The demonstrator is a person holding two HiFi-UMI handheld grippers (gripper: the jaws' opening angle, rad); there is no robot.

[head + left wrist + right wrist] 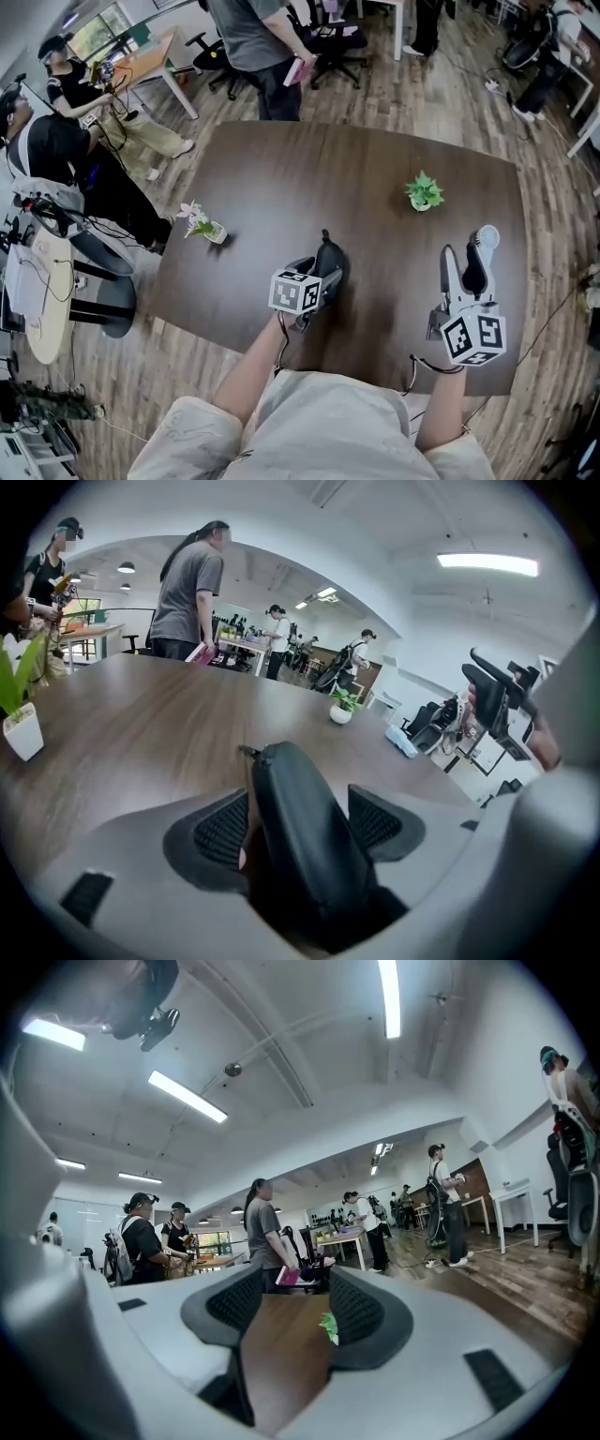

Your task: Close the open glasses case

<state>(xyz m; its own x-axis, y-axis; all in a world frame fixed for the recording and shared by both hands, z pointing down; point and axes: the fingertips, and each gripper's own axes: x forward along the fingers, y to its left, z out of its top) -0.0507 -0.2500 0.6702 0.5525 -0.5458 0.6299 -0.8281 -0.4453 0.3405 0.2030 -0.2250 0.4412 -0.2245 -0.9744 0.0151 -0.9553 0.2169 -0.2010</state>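
Straddles the black glasses case (330, 262) with the left gripper (298, 829), jaws spread wide, near the tabletop's (375, 234) front edge. Holds the right gripper (286, 1312) spread and empty by the front right corner.

One glasses case (329, 261), two seemingly potted plants (424, 192) (202, 223)

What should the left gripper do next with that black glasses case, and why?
Probably draw the left gripper straight back off the glasses case. The case looks shut already and seems to rest on the table, and the jaws stand apart with a gap showing on one side, so nothing seems left to hold.
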